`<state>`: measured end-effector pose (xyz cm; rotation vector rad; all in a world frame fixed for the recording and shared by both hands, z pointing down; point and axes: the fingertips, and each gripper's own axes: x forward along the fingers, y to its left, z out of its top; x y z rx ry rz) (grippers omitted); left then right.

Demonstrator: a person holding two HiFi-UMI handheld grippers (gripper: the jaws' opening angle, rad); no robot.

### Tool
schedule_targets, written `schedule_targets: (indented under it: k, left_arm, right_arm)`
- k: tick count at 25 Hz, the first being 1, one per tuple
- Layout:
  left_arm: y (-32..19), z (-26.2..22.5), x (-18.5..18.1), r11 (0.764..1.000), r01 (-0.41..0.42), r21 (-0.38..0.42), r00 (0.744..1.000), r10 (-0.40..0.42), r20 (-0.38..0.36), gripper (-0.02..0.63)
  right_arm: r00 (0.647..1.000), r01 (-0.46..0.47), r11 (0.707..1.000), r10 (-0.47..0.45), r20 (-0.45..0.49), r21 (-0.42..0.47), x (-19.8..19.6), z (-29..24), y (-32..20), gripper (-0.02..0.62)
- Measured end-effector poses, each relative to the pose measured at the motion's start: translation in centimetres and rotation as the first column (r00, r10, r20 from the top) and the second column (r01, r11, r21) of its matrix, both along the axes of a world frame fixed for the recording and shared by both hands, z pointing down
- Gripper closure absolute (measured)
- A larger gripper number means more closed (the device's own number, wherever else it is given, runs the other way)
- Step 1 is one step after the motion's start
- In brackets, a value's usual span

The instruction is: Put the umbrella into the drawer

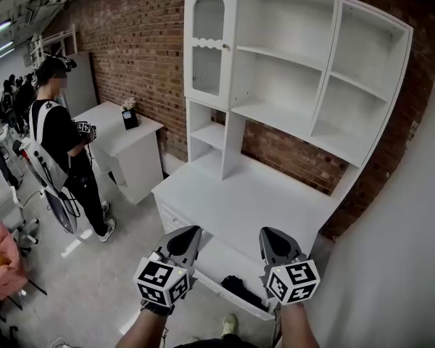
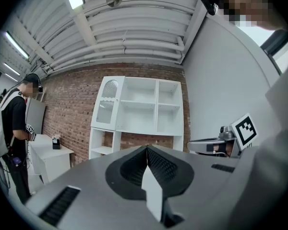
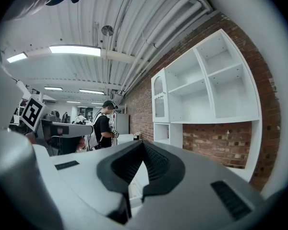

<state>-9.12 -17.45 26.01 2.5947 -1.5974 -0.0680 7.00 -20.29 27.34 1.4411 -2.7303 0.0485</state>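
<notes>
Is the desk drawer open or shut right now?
Open. The drawer is pulled out from the front of the desk, and a black bundle, apparently the folded umbrella, lies inside it.

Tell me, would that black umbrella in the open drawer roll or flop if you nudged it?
The umbrella looks like a short folded bundle, so it is probably light and a bit soft outside. It lies inside the drawer, whose walls would likely stop any roll. It is too small here to judge slipperiness.

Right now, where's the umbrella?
Head view, bottom centre: the umbrella lies in the open drawer below the desk top, seen between the left gripper and the right gripper, neither holding it.
</notes>
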Motion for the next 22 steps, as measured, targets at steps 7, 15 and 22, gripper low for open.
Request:
schedule_targets:
  k: [7, 15, 22]
  left_arm:
    - [0.54, -0.23, -0.2, 1.0, 0.006, 0.013, 1.0, -0.007, 0.02, 0.6]
    - [0.41, -0.08, -0.15, 1.0, 0.003, 0.012, 1.0, -0.003, 0.024, 0.6]
    - [0.14, 0.11, -0.33, 1.0, 0.004, 0.01, 1.0, -0.004, 0.024, 0.6]
  right_arm:
    - [1.0, 0.007, 1.0, -0.007, 0.008, 0.005, -0.28, -0.24, 0.54, 0.591]
    - [1.0, 0.0, 1.0, 0.0, 0.009, 0.012, -0.14, -0.44, 0.45, 0.591]
    - [1.0, 0.001, 1.0, -0.001, 0.006, 0.011, -0.32, -0.18, 0.22, 0.591]
